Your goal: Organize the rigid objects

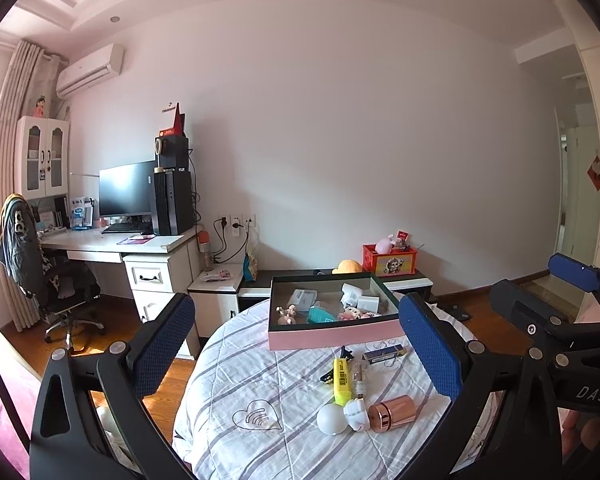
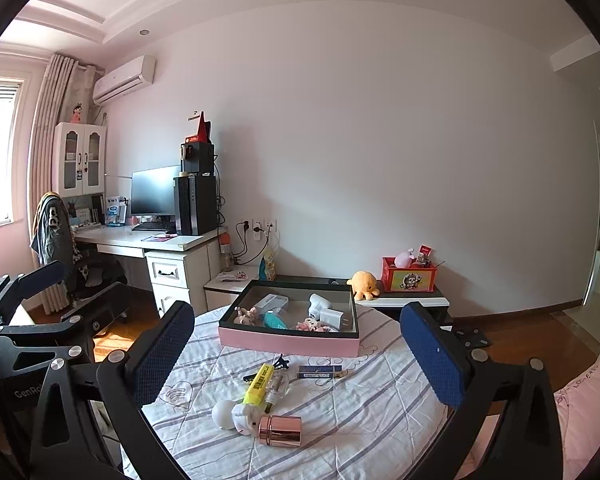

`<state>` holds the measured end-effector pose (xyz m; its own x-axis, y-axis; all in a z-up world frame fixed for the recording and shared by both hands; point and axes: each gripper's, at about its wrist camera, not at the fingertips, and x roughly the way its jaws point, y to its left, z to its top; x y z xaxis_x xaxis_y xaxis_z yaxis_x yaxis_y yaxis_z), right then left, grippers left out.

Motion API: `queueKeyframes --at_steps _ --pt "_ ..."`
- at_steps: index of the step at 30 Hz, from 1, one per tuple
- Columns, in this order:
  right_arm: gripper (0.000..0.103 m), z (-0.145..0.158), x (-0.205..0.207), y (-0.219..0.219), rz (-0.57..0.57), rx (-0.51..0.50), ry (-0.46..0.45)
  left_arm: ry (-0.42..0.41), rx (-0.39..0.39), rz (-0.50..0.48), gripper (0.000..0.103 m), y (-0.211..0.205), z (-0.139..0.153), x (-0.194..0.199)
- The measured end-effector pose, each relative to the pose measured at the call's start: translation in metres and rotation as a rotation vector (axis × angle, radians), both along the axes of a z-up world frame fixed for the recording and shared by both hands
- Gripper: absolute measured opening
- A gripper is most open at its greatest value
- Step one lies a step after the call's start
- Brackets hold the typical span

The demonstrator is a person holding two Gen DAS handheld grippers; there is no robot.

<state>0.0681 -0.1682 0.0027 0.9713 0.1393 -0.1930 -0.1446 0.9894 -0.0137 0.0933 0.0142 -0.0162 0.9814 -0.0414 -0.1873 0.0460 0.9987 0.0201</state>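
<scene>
A pink box (image 1: 332, 334) (image 2: 288, 342) with a dark rim stands on the round striped table and holds several small things, among them white chargers (image 1: 360, 298) (image 2: 328, 312). In front of it lie a yellow highlighter (image 1: 342, 380) (image 2: 258, 384), a dark blue stick (image 1: 384, 354) (image 2: 320, 371), a small glass bottle (image 2: 277, 388), a white toy with a round ball (image 1: 342, 418) (image 2: 236, 416) and a rose-gold cylinder (image 1: 392, 414) (image 2: 281, 431). My left gripper (image 1: 300, 360) is open above these items, empty. My right gripper (image 2: 296, 360) is open too, holding nothing.
The striped table cloth (image 1: 268, 392) (image 2: 380, 412) reaches the table's round edge, with wooden floor beyond. A low cabinet carries a red box (image 1: 390, 260) (image 2: 408, 276) and an orange plush (image 2: 363, 284). A desk with monitor (image 1: 126, 194) and chair (image 1: 56, 276) stands at left.
</scene>
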Motion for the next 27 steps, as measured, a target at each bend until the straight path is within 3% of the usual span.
queueKeyframes --at_steps 6,12,20,27 --pt "0.103 -0.008 0.009 -0.005 -0.014 -0.001 0.028 0.039 0.012 -0.017 0.103 -0.003 -0.012 0.013" --pt "0.103 -0.03 0.029 -0.011 -0.024 -0.008 0.096 0.153 0.035 -0.04 0.103 -0.006 -0.047 0.04" --pt "0.103 -0.111 0.075 -0.013 -0.035 -0.027 0.318 0.37 0.039 -0.006 0.103 -0.001 -0.121 0.076" --pt "0.103 -0.174 0.108 -0.003 -0.007 -0.021 0.472 0.423 0.027 -0.021 0.103 0.002 -0.143 0.081"
